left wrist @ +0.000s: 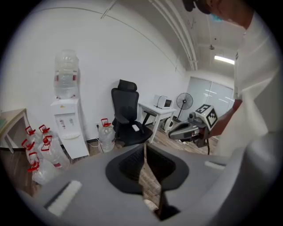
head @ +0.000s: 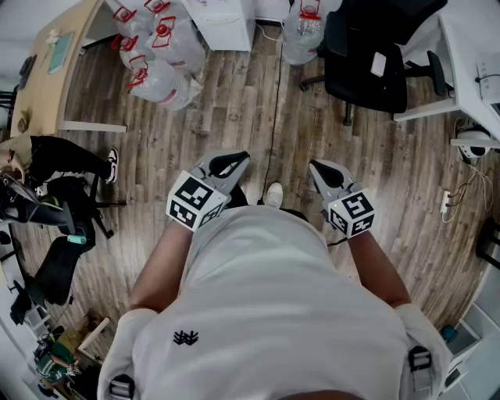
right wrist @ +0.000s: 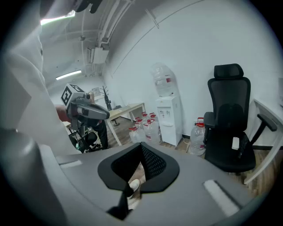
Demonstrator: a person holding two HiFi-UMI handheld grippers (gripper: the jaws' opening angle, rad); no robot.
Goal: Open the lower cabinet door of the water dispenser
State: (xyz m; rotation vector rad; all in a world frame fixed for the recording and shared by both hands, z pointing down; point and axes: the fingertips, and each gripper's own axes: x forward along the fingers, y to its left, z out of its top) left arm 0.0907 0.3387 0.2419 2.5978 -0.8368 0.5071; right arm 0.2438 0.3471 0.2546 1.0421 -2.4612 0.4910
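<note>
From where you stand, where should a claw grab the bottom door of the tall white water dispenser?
Likely one upright side edge of the flat lower door on the tall white water dispenser, below its drip shelf, coming straight from the front. The panel stands upright facing the room. It is too far to see a handle or hinges, so I cannot tell which edge.

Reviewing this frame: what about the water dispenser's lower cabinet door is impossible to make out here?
Head view: the water dispenser is cut off by the top edge; no front shows.
Left gripper view: the lower cabinet door is too small to show a handle or hinge side.
Right gripper view: the same, with water bottles crowding its left edge.
</note>
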